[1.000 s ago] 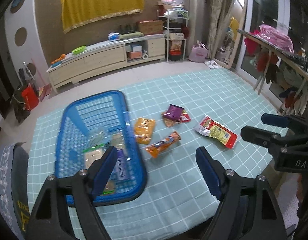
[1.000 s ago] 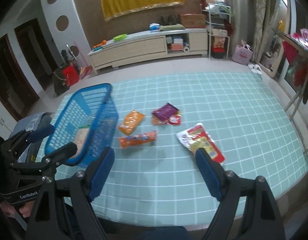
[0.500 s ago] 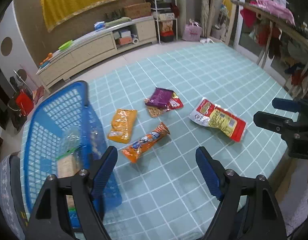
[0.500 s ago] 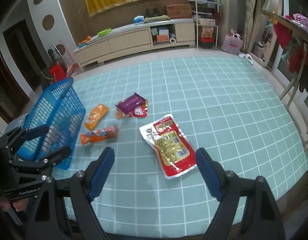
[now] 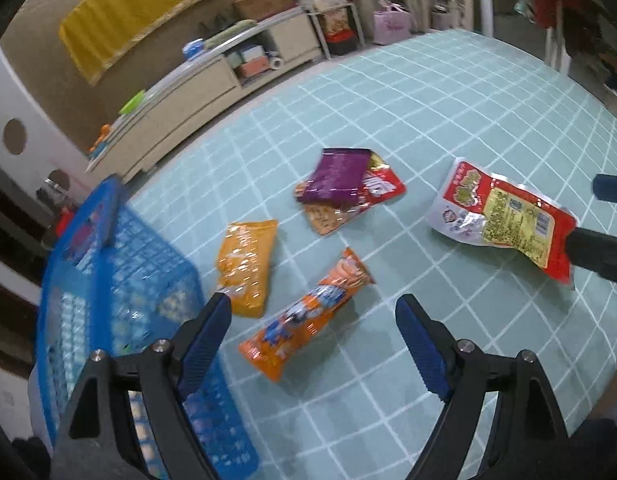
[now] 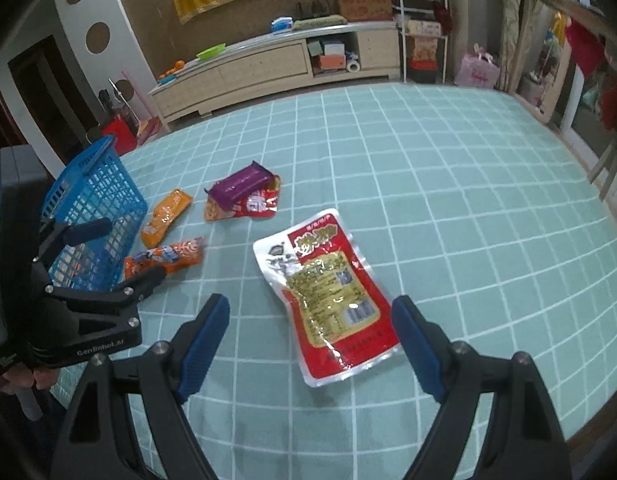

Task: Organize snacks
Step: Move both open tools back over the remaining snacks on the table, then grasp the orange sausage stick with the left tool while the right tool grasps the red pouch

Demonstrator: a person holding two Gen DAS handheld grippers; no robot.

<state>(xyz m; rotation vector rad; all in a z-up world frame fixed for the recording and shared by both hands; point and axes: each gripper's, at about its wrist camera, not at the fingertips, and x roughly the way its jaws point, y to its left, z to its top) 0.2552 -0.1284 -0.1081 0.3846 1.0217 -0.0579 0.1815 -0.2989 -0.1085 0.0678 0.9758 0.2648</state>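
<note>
On the teal checked tablecloth lie a long orange snack pack (image 5: 308, 316), a flat orange packet (image 5: 246, 264), a purple packet (image 5: 338, 176) resting on a small red one (image 5: 382, 190), and a large red-and-white pouch (image 6: 328, 292). The blue basket (image 5: 108, 280) stands at the left with some packets inside. My left gripper (image 5: 313, 302) hovers over the long orange pack; its jaws are opening and the pads touch nothing. My right gripper (image 6: 310, 301) hangs open above the near half of the red pouch. Each gripper shows in the other's view: left gripper (image 6: 134, 248), right gripper (image 5: 584, 214).
The table's near edge runs just below both grippers, and its right edge (image 6: 588, 184) curves away. Beyond the table stands a low cabinet (image 6: 268, 68) along the far wall. A hand (image 6: 16, 376) grips the left tool's handle.
Both grippers have come down toward the table. The left one has shifted right, from over the basket to over the long orange pack. The right one now hangs over the red pouch.
</note>
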